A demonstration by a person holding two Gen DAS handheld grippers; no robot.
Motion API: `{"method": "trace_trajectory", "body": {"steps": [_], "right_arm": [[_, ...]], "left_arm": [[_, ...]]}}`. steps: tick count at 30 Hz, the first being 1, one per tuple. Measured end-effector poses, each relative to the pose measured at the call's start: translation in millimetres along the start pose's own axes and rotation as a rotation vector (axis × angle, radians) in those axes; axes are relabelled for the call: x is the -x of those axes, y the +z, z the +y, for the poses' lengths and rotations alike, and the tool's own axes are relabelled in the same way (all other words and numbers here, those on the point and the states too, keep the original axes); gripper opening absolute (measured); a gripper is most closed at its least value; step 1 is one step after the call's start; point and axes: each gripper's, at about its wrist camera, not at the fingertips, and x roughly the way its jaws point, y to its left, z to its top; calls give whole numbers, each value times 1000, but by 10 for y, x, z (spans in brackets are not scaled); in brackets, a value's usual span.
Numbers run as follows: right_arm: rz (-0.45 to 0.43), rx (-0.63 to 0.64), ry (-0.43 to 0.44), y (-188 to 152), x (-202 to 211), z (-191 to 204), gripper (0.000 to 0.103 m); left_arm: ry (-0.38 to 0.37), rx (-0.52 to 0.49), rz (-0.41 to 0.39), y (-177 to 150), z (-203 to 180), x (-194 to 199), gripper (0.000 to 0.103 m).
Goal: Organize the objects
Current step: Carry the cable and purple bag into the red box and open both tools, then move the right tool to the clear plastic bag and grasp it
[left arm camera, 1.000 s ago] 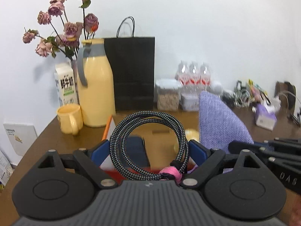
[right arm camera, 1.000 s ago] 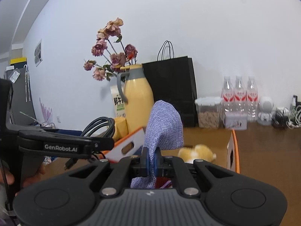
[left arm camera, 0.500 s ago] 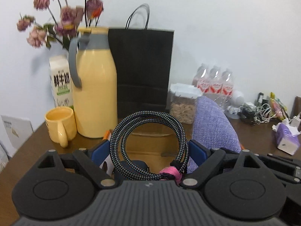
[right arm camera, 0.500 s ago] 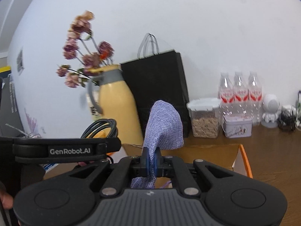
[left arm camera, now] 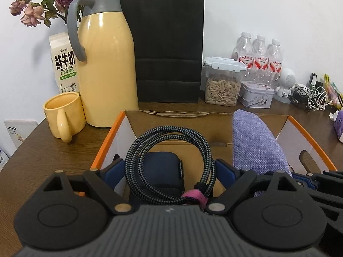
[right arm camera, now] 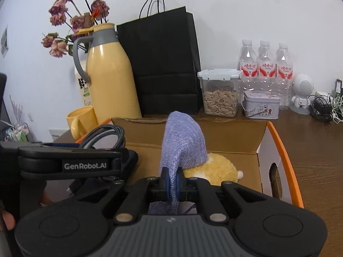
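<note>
My left gripper (left arm camera: pixel 170 167) holds a coiled black braided cable (left arm camera: pixel 171 165) with a pink tie between its blue fingers, above an open cardboard box (left arm camera: pixel 214 120) with orange edges. A dark blue pouch (left arm camera: pixel 163 171) lies in the box below the coil. My right gripper (right arm camera: pixel 171 182) is shut on a lilac knitted cloth (right arm camera: pixel 184 141), also over the box (right arm camera: pixel 274 141), beside a yellow plush toy (right arm camera: pixel 216 169) inside it. The cloth also shows in the left wrist view (left arm camera: pixel 255 141). The left gripper's body and cable (right arm camera: pixel 105 135) show at left in the right wrist view.
Behind the box stand a yellow thermos jug (left arm camera: pixel 107 57), a yellow mug (left arm camera: pixel 64 115), a milk carton (left arm camera: pixel 64 64), a black paper bag (left arm camera: pixel 167 47), a seed container (left arm camera: pixel 223 83), a tin (left arm camera: pixel 256 94), three water bottles (left arm camera: pixel 259 55) and tangled chargers (left arm camera: pixel 310 94) on a brown table (left arm camera: pixel 42 154).
Both grippers have moved forward and lower toward the box with their loads; the jug, bag and box now look closer. Neither grip has changed.
</note>
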Motion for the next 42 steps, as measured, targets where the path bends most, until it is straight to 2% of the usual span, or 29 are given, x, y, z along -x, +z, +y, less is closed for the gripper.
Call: {"method": "trace_trajectory", "body": {"steps": [2, 3, 4, 5, 6, 7, 8, 9, 10, 12, 20, 26, 34, 42], "right_arm": [[-3, 10, -11, -4, 32, 7, 10], [-4, 17, -19, -5, 44, 16, 16], [-8, 25, -28, -6, 63, 31, 27], [-13, 30, -40, -5, 81, 40, 36], [-20, 34, -50, 2, 91, 40, 55], [-29, 40, -61, 7, 112, 47, 66], [-37, 46, -66, 14, 139, 58, 68], [-42, 48, -71, 17, 161, 63, 75], [-48, 47, -76, 22, 177, 65, 89], [-57, 49, -87, 24, 199, 67, 99], [-57, 42, -99, 45, 217, 46, 103], [-78, 54, -106, 90, 325, 87, 103], [-116, 83, -111, 150, 681, 161, 103], [-139, 112, -106, 65, 1145, 247, 103]], "left_arm": [[7, -8, -3, -5, -17, 6, 92], [12, -12, -4, -3, -19, 8, 94], [14, -12, -10, -2, -18, 17, 94], [19, -10, -18, 4, -12, 28, 101], [26, -6, -27, 12, -3, 43, 103], [33, -1, -41, 15, 2, 69, 103], [34, 3, -46, 23, 9, 87, 103], [29, 12, -49, 27, 22, 100, 103], [23, 21, -51, 31, 34, 107, 103], [24, 34, -45, 42, 52, 108, 103], [19, 41, -55, 58, 53, 158, 103], [4, 58, -91, 125, 71, 327, 103], [-4, 48, -119, 150, 94, 677, 103], [-19, 41, -131, 72, 150, 1120, 103]]}}
